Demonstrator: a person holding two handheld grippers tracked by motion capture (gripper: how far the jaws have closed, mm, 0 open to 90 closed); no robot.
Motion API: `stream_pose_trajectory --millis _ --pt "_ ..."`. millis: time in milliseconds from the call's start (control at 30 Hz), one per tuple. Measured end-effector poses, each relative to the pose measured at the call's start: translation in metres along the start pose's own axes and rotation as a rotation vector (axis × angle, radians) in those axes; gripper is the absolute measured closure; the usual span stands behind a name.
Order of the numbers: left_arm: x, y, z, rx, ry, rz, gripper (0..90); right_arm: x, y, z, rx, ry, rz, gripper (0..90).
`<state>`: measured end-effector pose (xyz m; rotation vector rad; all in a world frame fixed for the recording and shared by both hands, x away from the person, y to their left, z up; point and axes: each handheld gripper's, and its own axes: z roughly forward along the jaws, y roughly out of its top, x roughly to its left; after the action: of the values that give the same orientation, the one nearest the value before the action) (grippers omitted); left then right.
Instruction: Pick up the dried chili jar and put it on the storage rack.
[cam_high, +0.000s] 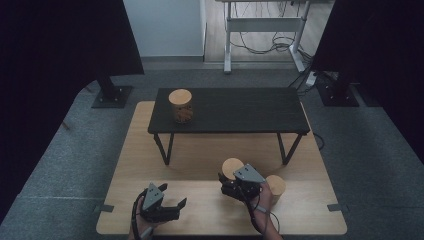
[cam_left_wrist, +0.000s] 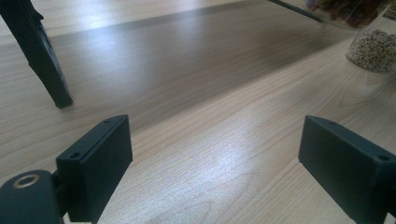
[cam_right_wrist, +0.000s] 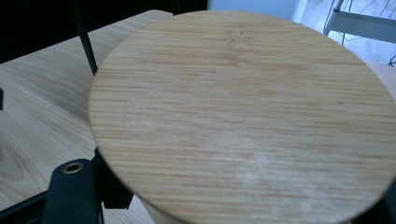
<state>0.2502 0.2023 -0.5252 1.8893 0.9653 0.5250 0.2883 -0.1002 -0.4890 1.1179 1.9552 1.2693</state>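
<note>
A light wooden table (cam_high: 150, 150) is seen from the high view, and on it stands a low black bench (cam_high: 235, 107) on thin legs. One lidded jar (cam_high: 180, 105) is already set on the bench's left end. Two more jars stand near the table's front edge at the right: the jar with the wooden lid (cam_high: 231, 167) and, just beside it, a second jar (cam_high: 276, 186) partly hidden by the hand.

The right gripper (cam_high: 227, 184) is pinched on the jar with the wooden lid; in the right gripper view its round bamboo lid (cam_right_wrist: 243, 116) lies close under the camera, with the jaws hidden below its rim. The left gripper (cam_high: 172, 197) rests at the table's front left, its jaws spread wide with nothing but bare tabletop between them, as the left gripper view shows.

The step in hand is judged to be the lifting of the gripped jar, probably for transfer to the bench beside the first one. The next move calls for the jar to be kept upright, raised above the bench edge, and carried forward without its neighbour being knocked.
</note>
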Motion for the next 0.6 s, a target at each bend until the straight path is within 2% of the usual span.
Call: stream_pose_trajectory --millis 600 --pt "0.000 0.000 0.001 0.004 -0.001 0.000 9.4 -0.004 0.007 -0.017 -0.025 0.036 -0.024 25.3"
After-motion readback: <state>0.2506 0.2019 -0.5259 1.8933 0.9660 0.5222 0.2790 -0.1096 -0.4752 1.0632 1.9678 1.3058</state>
